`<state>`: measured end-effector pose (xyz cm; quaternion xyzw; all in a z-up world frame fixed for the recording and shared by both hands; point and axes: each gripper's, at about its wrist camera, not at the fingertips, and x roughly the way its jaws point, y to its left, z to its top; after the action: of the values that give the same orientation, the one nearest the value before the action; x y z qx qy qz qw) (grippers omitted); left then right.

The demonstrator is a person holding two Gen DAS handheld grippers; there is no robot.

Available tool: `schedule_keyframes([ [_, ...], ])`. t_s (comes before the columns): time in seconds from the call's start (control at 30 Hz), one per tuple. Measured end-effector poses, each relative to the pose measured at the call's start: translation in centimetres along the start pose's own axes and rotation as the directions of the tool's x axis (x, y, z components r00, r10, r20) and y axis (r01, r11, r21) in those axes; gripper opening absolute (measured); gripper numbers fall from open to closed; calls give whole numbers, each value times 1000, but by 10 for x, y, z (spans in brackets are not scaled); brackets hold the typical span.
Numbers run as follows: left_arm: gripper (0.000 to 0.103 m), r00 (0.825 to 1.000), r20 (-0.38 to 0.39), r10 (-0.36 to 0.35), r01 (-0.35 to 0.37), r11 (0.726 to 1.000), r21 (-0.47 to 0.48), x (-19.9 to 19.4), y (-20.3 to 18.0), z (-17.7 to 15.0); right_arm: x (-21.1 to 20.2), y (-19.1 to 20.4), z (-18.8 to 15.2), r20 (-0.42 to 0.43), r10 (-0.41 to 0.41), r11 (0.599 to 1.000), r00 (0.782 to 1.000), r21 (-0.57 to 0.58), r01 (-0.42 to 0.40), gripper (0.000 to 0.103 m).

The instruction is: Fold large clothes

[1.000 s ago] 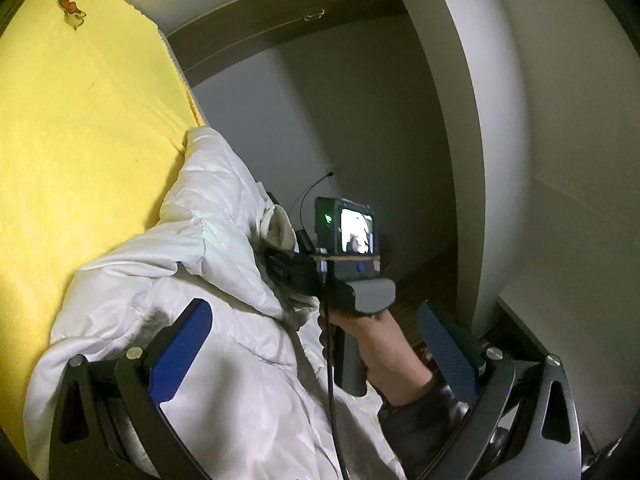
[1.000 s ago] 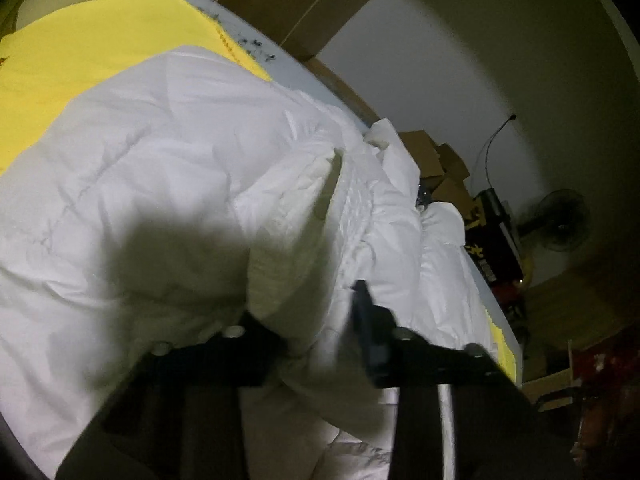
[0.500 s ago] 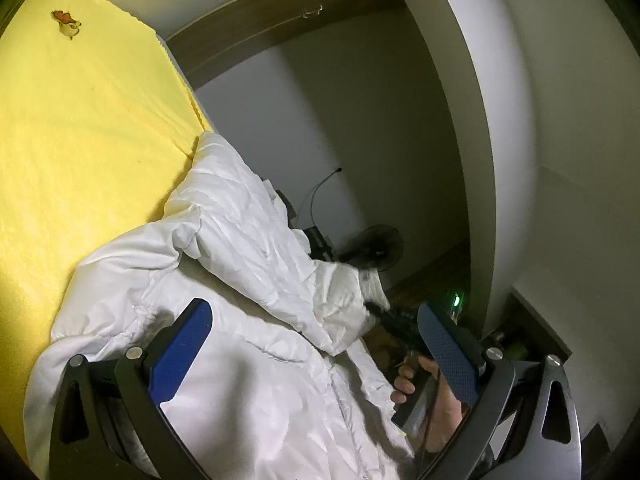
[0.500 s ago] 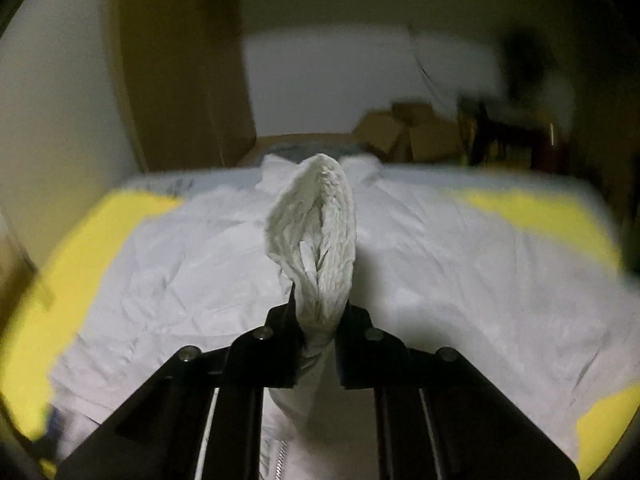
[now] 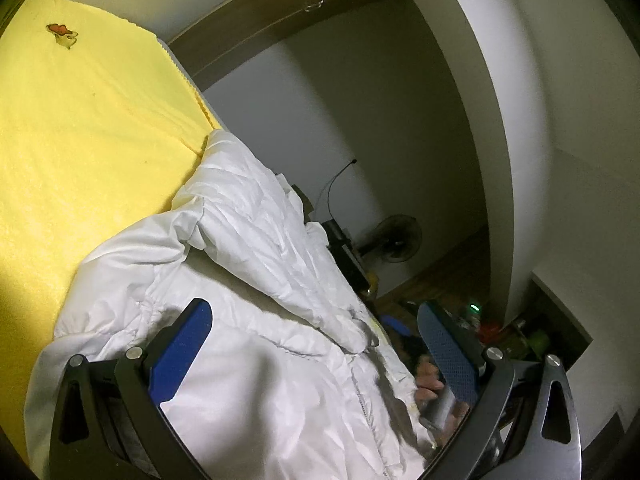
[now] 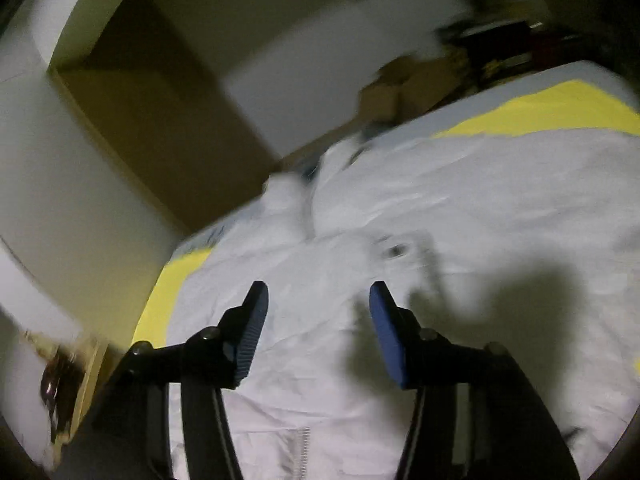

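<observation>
A white padded jacket (image 5: pixel 256 320) lies on a yellow blanket (image 5: pixel 80 140). One sleeve (image 5: pixel 272 248) is folded across its body, cuff near the zipper. My left gripper (image 5: pixel 316 344) is open and empty, hovering over the jacket's lower part. In the right wrist view the jacket (image 6: pixel 440 240) lies spread below my right gripper (image 6: pixel 318 320), which is open and empty just above the fabric near the zipper (image 6: pixel 302 452). This view is blurred. The hand that holds the right gripper (image 5: pixel 430 380) shows in the left wrist view.
The bed's far edge meets a white wall and a brown door frame (image 5: pixel 280 12). A standing fan (image 5: pixel 394 240) and dark clutter stand on the floor beyond the bed. Cardboard boxes (image 6: pixel 392 88) sit past the bed's head.
My right gripper has let go of the sleeve cuff and opened. The sleeve now lies across the jacket's body. The right gripper has drawn back and down. My left gripper has stayed open.
</observation>
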<state>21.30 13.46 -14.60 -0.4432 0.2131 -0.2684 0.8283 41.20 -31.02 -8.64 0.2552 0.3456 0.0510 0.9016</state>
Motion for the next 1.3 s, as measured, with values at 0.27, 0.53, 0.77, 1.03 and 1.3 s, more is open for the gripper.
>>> schedule_keyframes([
  [0.27,103,990,-65,128,-125,991,56,11,-16,3,21,-32,-4,-158,46,997,986,72,-35,50],
  [0.53,103,919,-347,186,-51,930,363,162,-158,-18,-185,-135,-23,264,-52,989,963,147,13,87],
  [0.77,103,841,-398,366,-110,836,538,335,-220,-98,-248,-281,-38,311,-167,879,936,477,-2,88],
  [1.03,103,761,-476,441,-161,839,519,424,-215,-141,-258,-363,-36,245,-118,753,962,654,-74,87],
  [1.3,103,723,-531,442,-130,842,524,449,-212,-158,-263,-422,-27,265,-217,669,939,741,-54,83],
])
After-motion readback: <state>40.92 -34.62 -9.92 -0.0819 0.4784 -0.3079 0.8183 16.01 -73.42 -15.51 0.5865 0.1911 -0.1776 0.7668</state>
